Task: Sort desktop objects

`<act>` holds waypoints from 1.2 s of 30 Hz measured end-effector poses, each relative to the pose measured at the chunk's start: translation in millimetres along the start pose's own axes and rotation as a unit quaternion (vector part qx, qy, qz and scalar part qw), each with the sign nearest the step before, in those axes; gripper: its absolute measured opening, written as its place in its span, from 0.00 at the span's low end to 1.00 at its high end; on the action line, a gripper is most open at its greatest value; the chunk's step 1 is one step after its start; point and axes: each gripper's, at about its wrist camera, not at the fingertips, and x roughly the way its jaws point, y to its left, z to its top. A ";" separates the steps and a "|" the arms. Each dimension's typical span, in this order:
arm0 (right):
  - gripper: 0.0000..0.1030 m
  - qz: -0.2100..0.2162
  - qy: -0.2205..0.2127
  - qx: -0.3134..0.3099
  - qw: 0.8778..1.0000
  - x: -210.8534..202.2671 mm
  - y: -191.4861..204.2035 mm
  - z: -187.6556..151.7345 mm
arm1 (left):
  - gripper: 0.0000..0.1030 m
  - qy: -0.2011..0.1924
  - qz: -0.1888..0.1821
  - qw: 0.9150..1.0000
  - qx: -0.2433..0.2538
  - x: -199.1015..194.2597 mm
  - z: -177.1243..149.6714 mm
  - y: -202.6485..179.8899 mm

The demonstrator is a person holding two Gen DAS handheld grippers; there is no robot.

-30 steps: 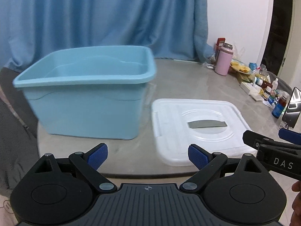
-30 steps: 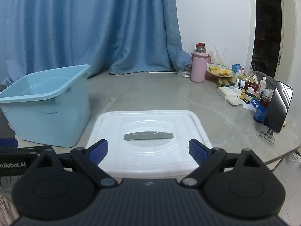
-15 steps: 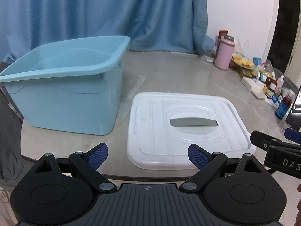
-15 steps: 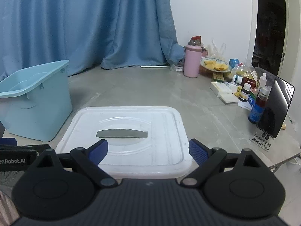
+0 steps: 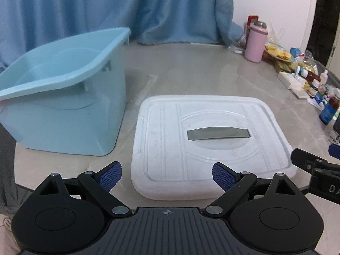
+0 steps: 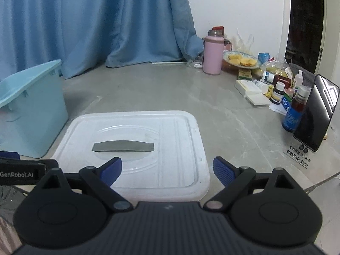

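A light blue plastic bin (image 5: 63,97) stands open and looks empty at the left of a grey round table; it also shows in the right wrist view (image 6: 27,106). Its white lid (image 5: 208,140) with a grey handle strip (image 5: 218,135) lies flat beside it, also in the right wrist view (image 6: 136,148). My left gripper (image 5: 167,175) is open and empty at the lid's near edge. My right gripper (image 6: 167,171) is open and empty over the lid's near right corner. Its fingers also show in the left wrist view (image 5: 308,161).
At the table's far right stand a pink flask (image 6: 213,53), a plate of food (image 6: 241,59), white boxes (image 6: 250,91), several small bottles (image 6: 278,93) and a propped phone (image 6: 316,112). A blue curtain (image 6: 95,21) hangs behind. The table's near edge (image 5: 53,189) is just before my grippers.
Both views have swung right: the bin has slid to the left and the lid now sits in the middle. Both grippers have stayed open.
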 end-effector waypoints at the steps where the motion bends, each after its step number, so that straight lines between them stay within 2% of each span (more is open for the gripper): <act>1: 0.90 -0.001 0.005 0.000 1.000 4.9 -0.9 1.3 | 0.91 0.006 0.001 1.000 -0.002 6.0 2.3 0.1; 7: 0.90 0.000 0.035 -0.004 0.999 43.1 0.1 12.8 | 0.91 0.046 -0.007 0.999 -0.026 45.2 17.1 -0.6; 11: 0.90 0.005 0.069 -0.007 0.998 69.2 2.6 19.9 | 0.91 0.075 0.003 0.997 -0.029 71.2 25.9 -2.8; 21: 0.90 0.013 0.166 0.002 0.986 133.7 -2.0 42.5 | 0.93 0.162 0.024 0.984 -0.063 129.0 47.9 2.4; 23: 0.90 0.008 0.192 0.002 0.981 146.5 -3.2 44.8 | 0.96 0.173 0.025 0.983 -0.064 137.5 50.7 3.4; 25: 0.95 0.002 0.210 -0.010 0.978 155.1 0.4 46.0 | 0.99 0.182 0.018 0.980 -0.078 144.8 53.8 7.2; 27: 1.00 -0.003 0.223 -0.024 0.975 161.9 4.5 46.8 | 1.00 0.189 0.007 0.977 -0.094 151.3 55.4 12.2; 29: 1.00 -0.004 0.231 -0.022 0.973 166.1 6.8 49.0 | 1.00 0.195 -0.001 0.975 -0.111 156.7 56.9 16.9; 36: 1.00 -0.004 0.239 -0.036 0.970 165.4 20.5 51.2 | 1.00 0.200 -0.012 0.976 -0.085 160.9 58.6 7.5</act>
